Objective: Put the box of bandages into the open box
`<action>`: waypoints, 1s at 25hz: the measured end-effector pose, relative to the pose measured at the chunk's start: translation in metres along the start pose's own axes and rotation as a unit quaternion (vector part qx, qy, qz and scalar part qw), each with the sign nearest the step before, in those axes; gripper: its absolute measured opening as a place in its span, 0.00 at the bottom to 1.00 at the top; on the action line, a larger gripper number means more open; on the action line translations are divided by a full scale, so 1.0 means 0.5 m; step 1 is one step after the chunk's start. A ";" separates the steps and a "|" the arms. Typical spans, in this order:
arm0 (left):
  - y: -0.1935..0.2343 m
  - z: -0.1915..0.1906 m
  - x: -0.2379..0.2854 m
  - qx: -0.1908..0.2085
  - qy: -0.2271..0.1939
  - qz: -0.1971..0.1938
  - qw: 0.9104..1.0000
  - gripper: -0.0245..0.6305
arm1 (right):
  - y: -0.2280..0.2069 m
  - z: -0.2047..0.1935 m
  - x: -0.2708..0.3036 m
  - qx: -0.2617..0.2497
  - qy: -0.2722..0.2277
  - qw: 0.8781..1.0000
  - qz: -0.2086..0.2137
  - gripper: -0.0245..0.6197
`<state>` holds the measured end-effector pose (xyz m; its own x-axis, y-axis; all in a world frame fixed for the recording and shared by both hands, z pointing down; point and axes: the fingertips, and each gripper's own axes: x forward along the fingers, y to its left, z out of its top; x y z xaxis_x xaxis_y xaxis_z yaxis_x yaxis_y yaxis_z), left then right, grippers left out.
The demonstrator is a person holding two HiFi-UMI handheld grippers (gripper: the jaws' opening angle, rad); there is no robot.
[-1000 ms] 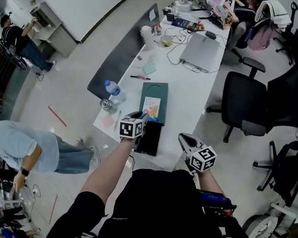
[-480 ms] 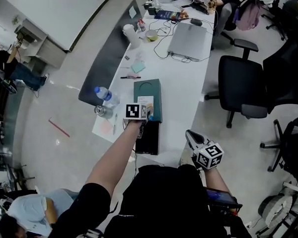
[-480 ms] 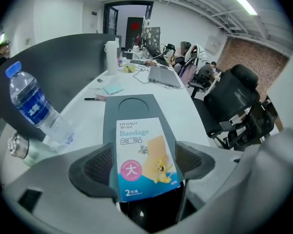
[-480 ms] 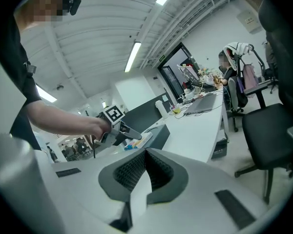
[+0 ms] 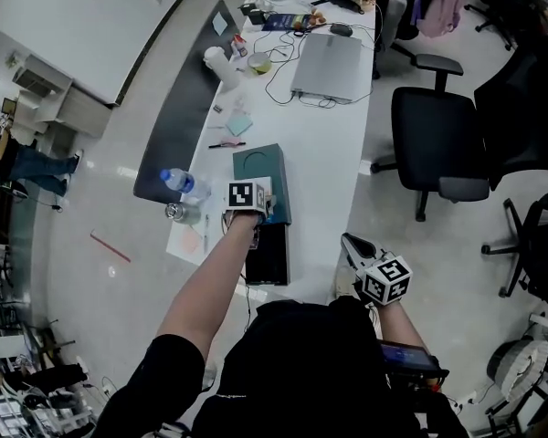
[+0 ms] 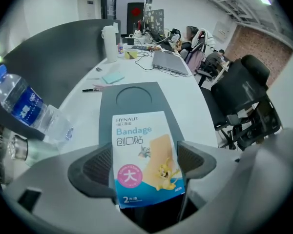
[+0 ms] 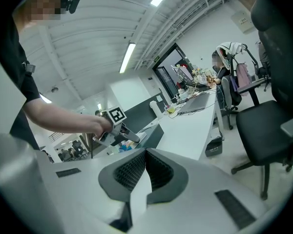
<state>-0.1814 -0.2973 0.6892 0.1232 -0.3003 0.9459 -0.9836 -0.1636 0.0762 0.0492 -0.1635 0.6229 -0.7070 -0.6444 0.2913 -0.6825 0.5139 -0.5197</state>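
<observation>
Room: surface [image 6: 198, 99] bare right of open box [image 6: 136, 94].
Left claw [image 6: 145, 165]: just spread; box of bandages [image 6: 141, 140] between pads, unpinched.
Right claw [image 7: 145, 172]: pressed together.

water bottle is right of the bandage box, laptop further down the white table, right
No: the water bottle is left of the bandage box, as the left gripper view shows. The laptop is further down the white table.
</observation>
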 end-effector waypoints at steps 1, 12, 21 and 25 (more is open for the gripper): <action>0.000 -0.001 0.000 -0.001 0.000 -0.001 1.000 0.67 | -0.002 0.000 -0.001 0.000 0.000 1.000 0.000 0.08; -0.014 -0.038 -0.020 -0.030 -0.013 -0.042 0.999 0.63 | 0.016 -0.003 0.009 -0.010 0.010 1.000 0.019 0.08; -0.019 -0.077 -0.059 -0.059 -0.035 -0.066 0.995 0.63 | 0.038 -0.014 0.012 -0.019 0.021 0.999 0.041 0.08; -0.035 -0.106 -0.082 -0.077 -0.047 -0.097 0.991 0.63 | 0.053 -0.019 0.023 -0.025 0.027 0.998 0.056 0.08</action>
<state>-0.1761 -0.2321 0.6657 0.3170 -0.3651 0.8754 -0.9476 -0.0833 0.3084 0.0211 -0.1518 0.6202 -0.7880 -0.5496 0.2773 -0.6054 0.6103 -0.5109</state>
